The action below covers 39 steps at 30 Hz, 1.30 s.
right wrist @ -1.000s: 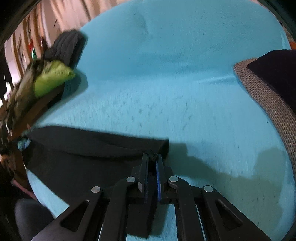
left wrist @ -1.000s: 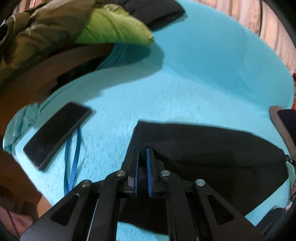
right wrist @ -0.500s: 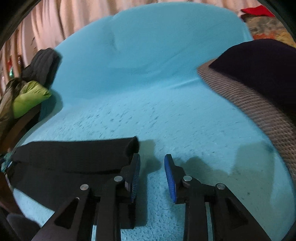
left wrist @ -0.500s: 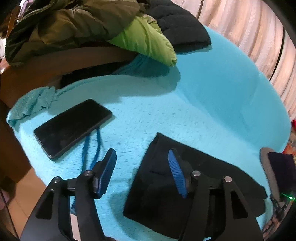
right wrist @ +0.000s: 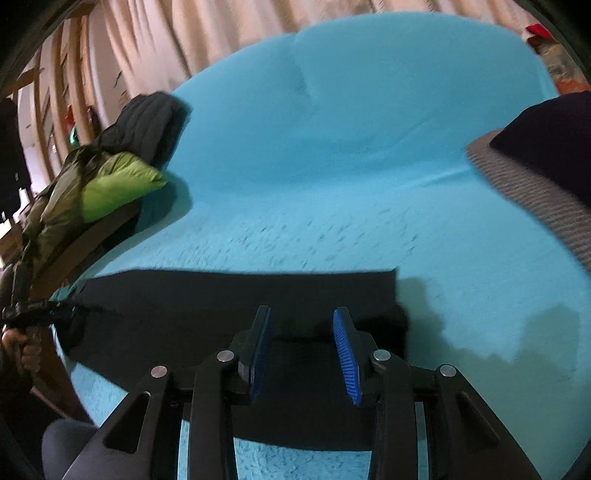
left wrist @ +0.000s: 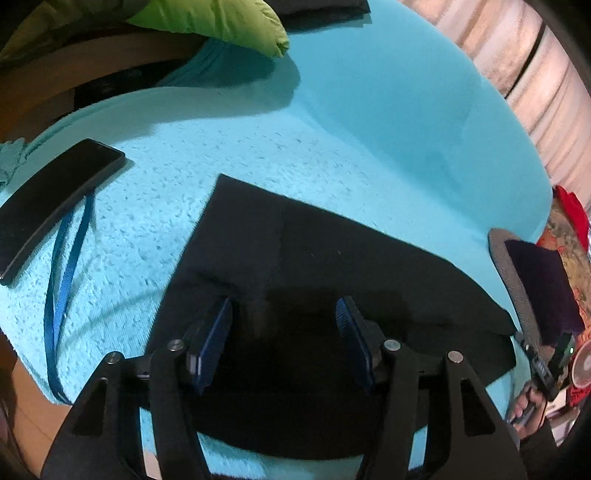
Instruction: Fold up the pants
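Observation:
The black pants [left wrist: 314, 258] lie folded and flat on the turquoise blanket [left wrist: 369, 122]. My left gripper [left wrist: 283, 310] hovers open over their near left part, blue pads wide apart and gripping nothing. In the right wrist view the pants [right wrist: 221, 299] stretch leftward from a squared right end. My right gripper [right wrist: 303, 317] sits above that end with its jaws opening; the cloth lies below the pads, and they do not press on it. The right-hand gripper [left wrist: 543, 365] also shows at the far right of the left wrist view.
A black phone [left wrist: 55, 206] with a blue lanyard [left wrist: 59, 295] lies left of the pants. A green-lined jacket [left wrist: 221, 22] drapes over the wooden armrest [right wrist: 85, 243]. On the right lies a grey cushion [right wrist: 535, 192] under a dark item. Curtains [right wrist: 184, 29] hang behind.
Both grippers were shut on the pants' folded edge and have let go and opened. The pants now lie flat, and both grippers have shifted over them.

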Each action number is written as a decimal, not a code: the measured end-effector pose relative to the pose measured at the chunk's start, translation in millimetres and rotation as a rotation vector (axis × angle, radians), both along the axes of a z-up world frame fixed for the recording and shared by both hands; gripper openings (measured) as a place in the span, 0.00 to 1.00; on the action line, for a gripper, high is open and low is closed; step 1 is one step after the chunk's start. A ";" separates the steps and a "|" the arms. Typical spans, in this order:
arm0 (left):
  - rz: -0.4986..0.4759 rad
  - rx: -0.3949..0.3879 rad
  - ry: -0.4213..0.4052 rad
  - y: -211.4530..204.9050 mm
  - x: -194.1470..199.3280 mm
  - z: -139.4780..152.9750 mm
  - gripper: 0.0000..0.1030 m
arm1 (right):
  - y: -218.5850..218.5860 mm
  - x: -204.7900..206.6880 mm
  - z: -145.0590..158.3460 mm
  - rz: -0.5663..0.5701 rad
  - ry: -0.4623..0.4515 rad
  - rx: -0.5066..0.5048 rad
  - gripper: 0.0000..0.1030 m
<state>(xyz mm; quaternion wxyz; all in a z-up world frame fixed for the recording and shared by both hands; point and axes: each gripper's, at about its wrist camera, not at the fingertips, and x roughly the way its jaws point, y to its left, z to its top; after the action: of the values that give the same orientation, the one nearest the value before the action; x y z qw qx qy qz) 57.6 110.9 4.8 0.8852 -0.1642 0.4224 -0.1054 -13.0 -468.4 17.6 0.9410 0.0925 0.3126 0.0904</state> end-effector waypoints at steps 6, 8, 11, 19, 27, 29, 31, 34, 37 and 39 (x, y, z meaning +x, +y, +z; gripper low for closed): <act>0.092 -0.167 0.006 19.6 19.4 -5.0 0.56 | 10.3 0.2 -18.6 0.063 0.038 -0.005 0.34; 0.116 -0.250 0.017 26.7 24.5 -6.3 0.56 | 16.3 1.1 -21.6 0.085 0.046 -0.024 0.34; 0.149 -0.377 0.028 36.5 26.2 -11.2 0.56 | 19.7 4.0 -23.7 0.093 0.060 -0.034 0.34; 0.204 -0.363 0.050 38.5 25.1 -13.8 0.17 | 13.6 6.3 -26.7 0.088 0.080 0.022 0.35; 0.183 -0.161 -0.003 18.9 20.0 -1.0 0.08 | -18.9 -6.9 -21.2 -0.035 0.133 0.250 0.45; 0.173 -0.077 -0.030 10.0 18.0 4.8 0.05 | -40.6 -12.5 -19.1 -0.115 0.151 0.375 0.49; 0.168 -0.016 -0.055 2.9 16.5 10.1 0.05 | -61.3 -15.3 -17.1 -0.183 0.164 0.500 0.50; 0.168 0.016 -0.074 -2.3 15.0 14.1 0.05 | -91.4 -19.8 -13.6 -0.293 0.160 0.696 0.50; 0.179 0.020 -0.077 -1.7 16.0 13.5 0.05 | -102.6 -14.4 -12.5 -0.325 0.166 0.798 0.50; 0.183 0.027 -0.079 -2.9 17.2 13.8 0.05 | -100.5 -3.1 -16.4 -0.315 0.209 0.829 0.50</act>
<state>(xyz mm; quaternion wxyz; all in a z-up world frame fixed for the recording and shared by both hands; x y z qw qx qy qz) 74.8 107.9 18.7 0.9092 -0.1857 0.3718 -0.0246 -16.0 -568.9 1.1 0.7904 0.5163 0.3253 0.0538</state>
